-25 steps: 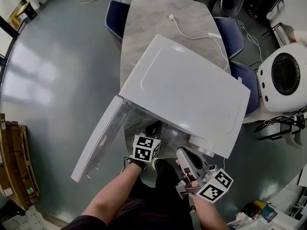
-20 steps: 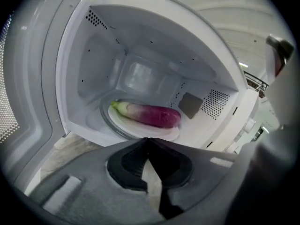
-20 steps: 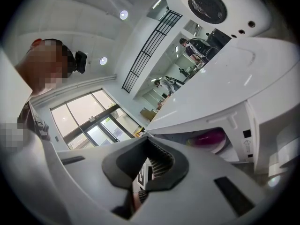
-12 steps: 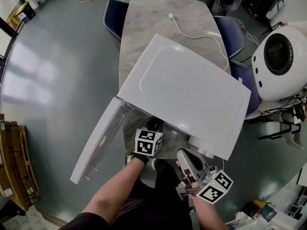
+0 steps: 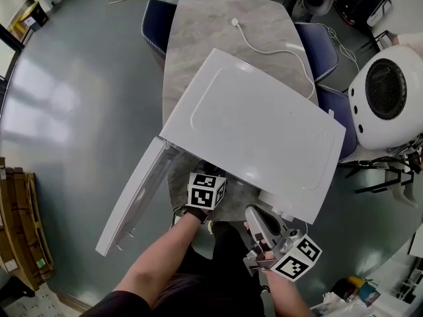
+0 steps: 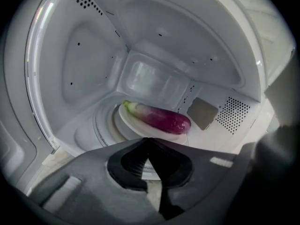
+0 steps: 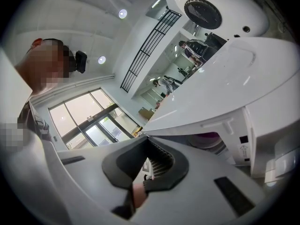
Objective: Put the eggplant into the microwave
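**Three views, one microwave**

Your head camera looks steeply down on the microwave point(image 5: 258, 137) and desk point(image 5: 211, 25). Your left gripper view sits close, facing into its cavity. Your right gripper view looks up from low beside its front.

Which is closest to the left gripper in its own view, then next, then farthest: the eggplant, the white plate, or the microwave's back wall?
1. White plate: its front rim lies nearest, low in the middle.
2. Eggplant: lying on the plate, just behind that rim.
3. Microwave's back wall: farthest, behind both.
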